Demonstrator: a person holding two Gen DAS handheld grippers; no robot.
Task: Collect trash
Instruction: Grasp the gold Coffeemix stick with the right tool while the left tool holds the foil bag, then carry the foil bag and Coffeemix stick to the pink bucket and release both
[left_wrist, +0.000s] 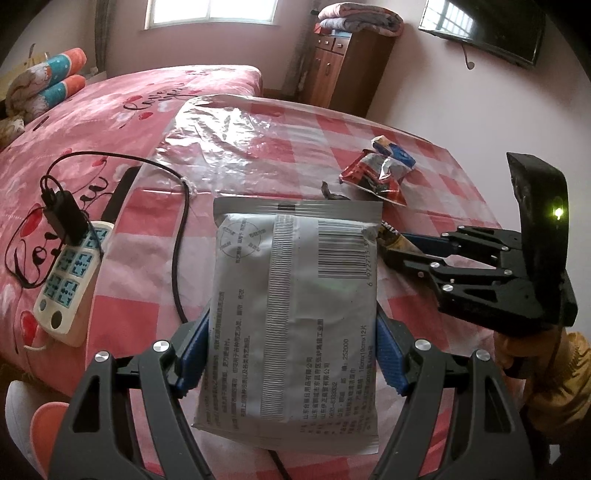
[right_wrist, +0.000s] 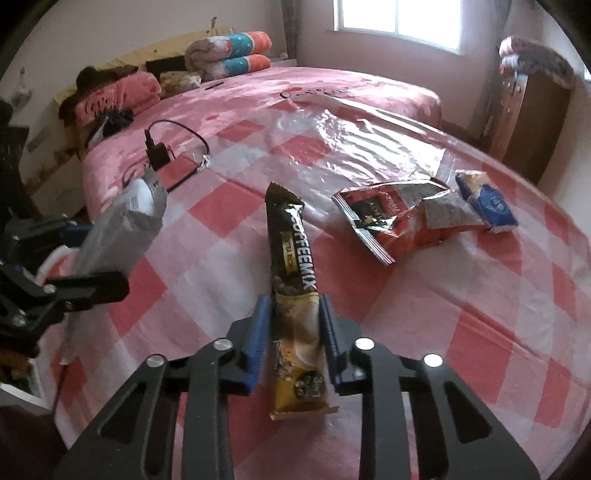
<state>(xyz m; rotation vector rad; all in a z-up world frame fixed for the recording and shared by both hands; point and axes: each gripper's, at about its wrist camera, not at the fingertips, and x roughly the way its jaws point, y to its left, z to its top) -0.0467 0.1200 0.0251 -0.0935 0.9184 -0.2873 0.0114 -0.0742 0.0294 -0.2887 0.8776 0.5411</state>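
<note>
Left gripper (left_wrist: 291, 354): its blue pads press on both long edges of a grey pouch (left_wrist: 295, 314), back side facing the camera, barcode and small print showing; the pouch is lifted off the table.
Right gripper (right_wrist: 293, 339): closed narrow on a coffee mix stick (right_wrist: 295, 280), black and gold, standing up between the blue pads with its top end tilted away from the camera.
Table (right_wrist: 480, 332): covered by a pink-and-white checked cloth under clear plastic film, pushed against a bed (left_wrist: 110, 110).
Red wrapper (right_wrist: 384, 218): torn open, crumpled, lying flat toward the far right part of the table.
Blue packet (right_wrist: 487, 203): small, just beside the red wrapper on its right, touching or nearly so, close to the table's right edge.
Clear plastic bag (right_wrist: 369, 140): spread flat on the far side of the table, next to the bed.
Power strip (left_wrist: 70, 273): white, at the table's left edge where it meets the bed, with a black adapter (left_wrist: 62, 218) plugged in and its cable looping over the cloth.
Person: a yellow sleeve (left_wrist: 554, 369) shows behind the right gripper.
</note>
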